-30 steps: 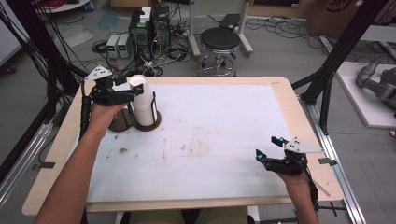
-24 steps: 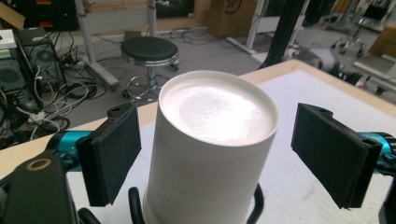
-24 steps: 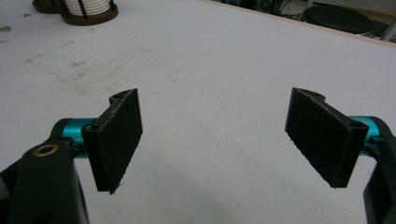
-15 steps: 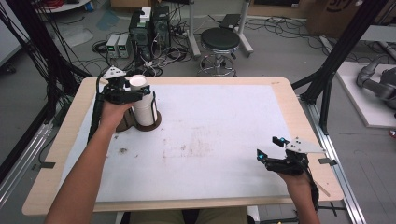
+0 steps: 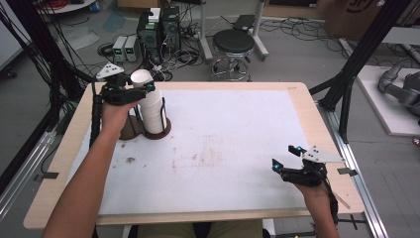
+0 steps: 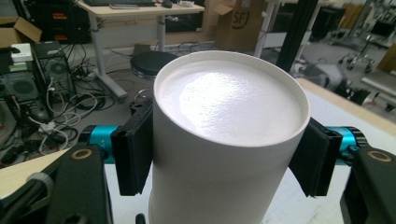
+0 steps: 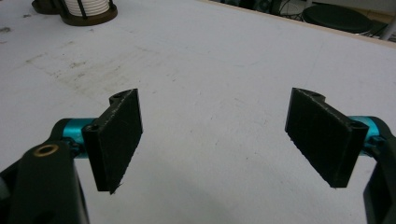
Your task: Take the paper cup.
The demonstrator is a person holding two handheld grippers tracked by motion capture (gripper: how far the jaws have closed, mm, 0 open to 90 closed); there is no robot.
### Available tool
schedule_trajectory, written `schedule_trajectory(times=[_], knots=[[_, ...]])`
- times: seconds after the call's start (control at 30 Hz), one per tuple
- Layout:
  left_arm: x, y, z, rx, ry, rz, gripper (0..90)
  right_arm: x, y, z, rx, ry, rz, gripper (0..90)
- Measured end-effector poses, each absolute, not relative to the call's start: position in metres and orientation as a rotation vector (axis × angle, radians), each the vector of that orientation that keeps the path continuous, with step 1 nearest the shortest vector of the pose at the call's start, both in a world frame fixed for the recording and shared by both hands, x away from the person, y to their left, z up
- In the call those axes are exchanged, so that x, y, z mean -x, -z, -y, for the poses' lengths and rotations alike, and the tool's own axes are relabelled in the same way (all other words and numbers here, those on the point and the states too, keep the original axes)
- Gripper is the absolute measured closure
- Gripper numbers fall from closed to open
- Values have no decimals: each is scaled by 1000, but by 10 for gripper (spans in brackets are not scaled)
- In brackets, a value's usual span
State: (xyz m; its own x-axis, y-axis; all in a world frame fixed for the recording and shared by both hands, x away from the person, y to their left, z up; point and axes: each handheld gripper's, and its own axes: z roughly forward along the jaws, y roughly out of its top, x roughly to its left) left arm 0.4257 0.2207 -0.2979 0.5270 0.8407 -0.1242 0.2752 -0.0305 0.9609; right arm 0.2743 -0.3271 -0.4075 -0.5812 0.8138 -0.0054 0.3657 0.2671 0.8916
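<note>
Two grippers in play, one working. Table (image 5: 237,148) is broad and white with a wood edge, faint smudges mid-surface. Stack of cups (image 5: 151,111) stands upright in a dark round holder (image 5: 161,133) at the far left of the table; a second dark holder sits just beside it, toward the table's left edge.

My left gripper (image 5: 143,90) has just been closing its jaws, and the top cup (image 6: 224,140) is between them. In the left gripper view both black pads press the cup's wall just under the closed end, one on each side, so I read it as clamped on that cup. The cup is upside down, flat bottom facing the camera, and sits centred between the pads, not skewed to either one. From the high view it looks tipped a bit off the stack's line, at the very top.

Step in hand, as I judge it: pull the top cup off the stack. To do it well, lift straight along the stack's axis, keep the squeeze light so the thin wall doesn't buckle, and watch that the next cup doesn't ride up with it or tip the holder.

My right gripper (image 5: 287,163) rests near the table's right front, jaws wide apart, nothing between them, well apart from the cups.
</note>
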Motion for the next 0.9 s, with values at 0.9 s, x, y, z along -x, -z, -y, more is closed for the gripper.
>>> schedule_trajectory(times=[0.9], knots=[[-351,252,-256,-1479,-612,-787,328,-273,406,324,-1052,-1269,-2075,193]])
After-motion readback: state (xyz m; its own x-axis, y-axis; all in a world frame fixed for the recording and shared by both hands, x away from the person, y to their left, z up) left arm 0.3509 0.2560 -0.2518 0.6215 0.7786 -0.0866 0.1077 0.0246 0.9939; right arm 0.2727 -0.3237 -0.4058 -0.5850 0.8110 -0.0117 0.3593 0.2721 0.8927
